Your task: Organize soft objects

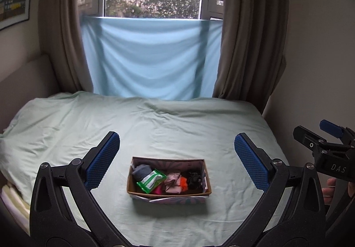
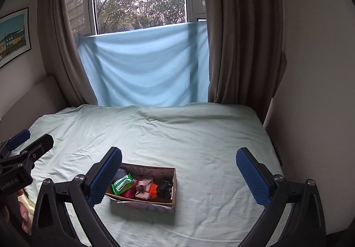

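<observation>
2 grippers held above a bed, both spread wide and empty: left gripper (image 1: pixel 177 153), right gripper (image 2: pixel 178 169). Left view alone shows the whole cardboard box (image 1: pixel 168 193); in the right view a blue ribbed pad (image 2: pixel 106 177) hides its left end. Box sits mid-bed on wrinkled pale green sheet (image 1: pixel 177 118). Inside, left to right: grey fabric (image 1: pixel 142 171), glossy green wipes pack (image 1: pixel 151 180), pink cloth (image 1: pixel 174 183), orange piece (image 1: pixel 183 182), black bundle (image 1: pixel 194 178).

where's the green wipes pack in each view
Left wrist: green wipes pack lies left of centre in the cardboard box, midway between the open left gripper fingers.
Right wrist: pack sits lower left, beside the right gripper's left finger.
Shared landmark: blue sheet under the window.
</observation>
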`<state>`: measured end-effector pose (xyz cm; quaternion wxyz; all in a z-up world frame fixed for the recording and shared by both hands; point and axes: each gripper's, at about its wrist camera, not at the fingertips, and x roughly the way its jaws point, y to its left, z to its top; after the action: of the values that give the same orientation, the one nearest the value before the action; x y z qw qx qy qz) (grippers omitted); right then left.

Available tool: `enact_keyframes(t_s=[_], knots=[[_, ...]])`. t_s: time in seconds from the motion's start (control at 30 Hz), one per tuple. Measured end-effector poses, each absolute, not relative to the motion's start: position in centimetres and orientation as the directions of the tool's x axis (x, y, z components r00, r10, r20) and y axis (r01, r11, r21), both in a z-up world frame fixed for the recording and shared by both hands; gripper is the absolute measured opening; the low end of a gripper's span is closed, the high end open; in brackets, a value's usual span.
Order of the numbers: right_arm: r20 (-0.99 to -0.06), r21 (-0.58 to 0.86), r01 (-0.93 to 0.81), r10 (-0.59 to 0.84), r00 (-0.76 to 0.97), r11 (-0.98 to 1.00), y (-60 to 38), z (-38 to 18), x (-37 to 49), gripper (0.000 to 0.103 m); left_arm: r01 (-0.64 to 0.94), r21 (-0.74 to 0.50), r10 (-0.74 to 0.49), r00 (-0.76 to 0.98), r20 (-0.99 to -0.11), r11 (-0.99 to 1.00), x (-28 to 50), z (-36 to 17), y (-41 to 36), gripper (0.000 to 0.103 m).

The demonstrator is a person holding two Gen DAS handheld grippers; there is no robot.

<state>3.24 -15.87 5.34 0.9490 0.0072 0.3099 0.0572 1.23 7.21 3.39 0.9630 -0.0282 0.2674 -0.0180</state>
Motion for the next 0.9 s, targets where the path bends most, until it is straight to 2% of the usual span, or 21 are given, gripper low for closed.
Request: enact_keyframes(t_s=[0.9], knots=[[-0.544, 0.027, -0.063, 0.068, 0.836, 0.998, -18.0, 6.3, 0.8, 0.102, 0.046, -0.062, -0.07, 0.865, -0.497, 0.997, -0.6, 3.3, 6.0, 0.103]])
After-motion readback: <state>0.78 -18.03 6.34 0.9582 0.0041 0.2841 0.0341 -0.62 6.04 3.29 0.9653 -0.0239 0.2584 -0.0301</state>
